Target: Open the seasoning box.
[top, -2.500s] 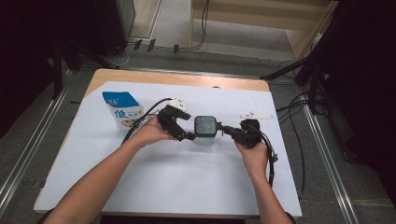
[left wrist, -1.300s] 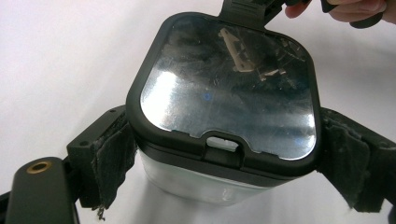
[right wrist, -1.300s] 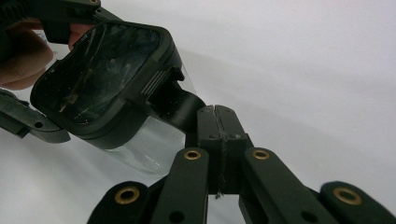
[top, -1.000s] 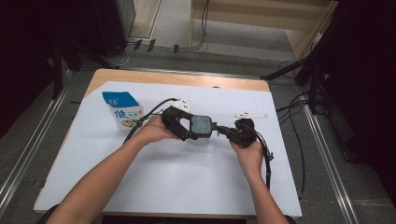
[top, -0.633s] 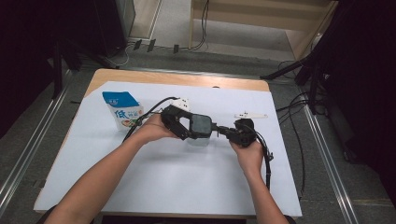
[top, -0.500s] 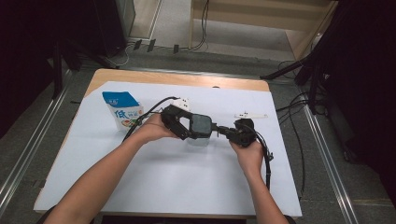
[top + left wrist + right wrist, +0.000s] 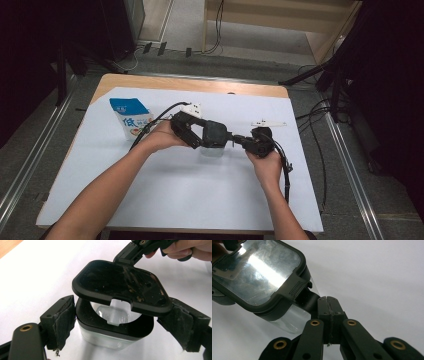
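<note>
Container (image 7: 113,336) is clamped at its sides by left gripper (image 7: 125,326) so it's kept steady. Lid (image 7: 120,288) is pinched at the edge by right gripper (image 7: 328,305), jaws fully shut, prob to be lifted off w/o tipping.

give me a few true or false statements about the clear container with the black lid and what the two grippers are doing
1. The black hinged lid is lifted off the clear plastic container. True.
2. The left gripper clamps the lid's far edge. False: its padded jaws flank the container's body.
3. The right gripper is shut on the lid's edge. True.
4. The blue and white pouch lies inside the container. False: it stands on the white table cover, apart, at the left.
5. The container is full of liquid. False: it looks empty.
</note>
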A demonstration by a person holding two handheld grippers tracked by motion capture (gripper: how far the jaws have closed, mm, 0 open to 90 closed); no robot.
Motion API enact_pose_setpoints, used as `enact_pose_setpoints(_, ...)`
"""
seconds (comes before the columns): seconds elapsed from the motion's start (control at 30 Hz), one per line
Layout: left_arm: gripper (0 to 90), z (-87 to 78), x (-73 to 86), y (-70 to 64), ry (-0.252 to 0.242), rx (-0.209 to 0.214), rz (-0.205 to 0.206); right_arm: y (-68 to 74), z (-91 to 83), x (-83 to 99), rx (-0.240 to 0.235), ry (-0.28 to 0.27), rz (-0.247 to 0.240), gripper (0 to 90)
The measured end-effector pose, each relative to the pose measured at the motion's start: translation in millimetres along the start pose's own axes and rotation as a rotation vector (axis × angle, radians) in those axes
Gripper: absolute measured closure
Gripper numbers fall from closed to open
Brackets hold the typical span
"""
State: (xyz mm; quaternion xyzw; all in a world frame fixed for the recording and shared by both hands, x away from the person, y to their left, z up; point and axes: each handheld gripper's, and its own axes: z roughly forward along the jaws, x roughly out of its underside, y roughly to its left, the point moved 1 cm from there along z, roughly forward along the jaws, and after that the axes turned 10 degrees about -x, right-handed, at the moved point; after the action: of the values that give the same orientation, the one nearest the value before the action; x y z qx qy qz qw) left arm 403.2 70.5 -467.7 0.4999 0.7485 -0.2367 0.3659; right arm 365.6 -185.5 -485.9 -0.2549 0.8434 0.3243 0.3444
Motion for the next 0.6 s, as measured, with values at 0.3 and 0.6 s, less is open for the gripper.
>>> enact_pose_setpoints(0.3, 21.0, -7.9, -1.2, 1.5, -0.021, -0.002, -0.005, 0.0, -1.1, -0.4, -0.005, -0.004, -0.002, 90.0)
enact_pose_setpoints(0.6, 44.5, -13.4, -1.2, 5.7, -0.035, 0.031, -0.053, 1.7, -0.8, -1.1, -0.011, 0.0, -0.014, 90.0)
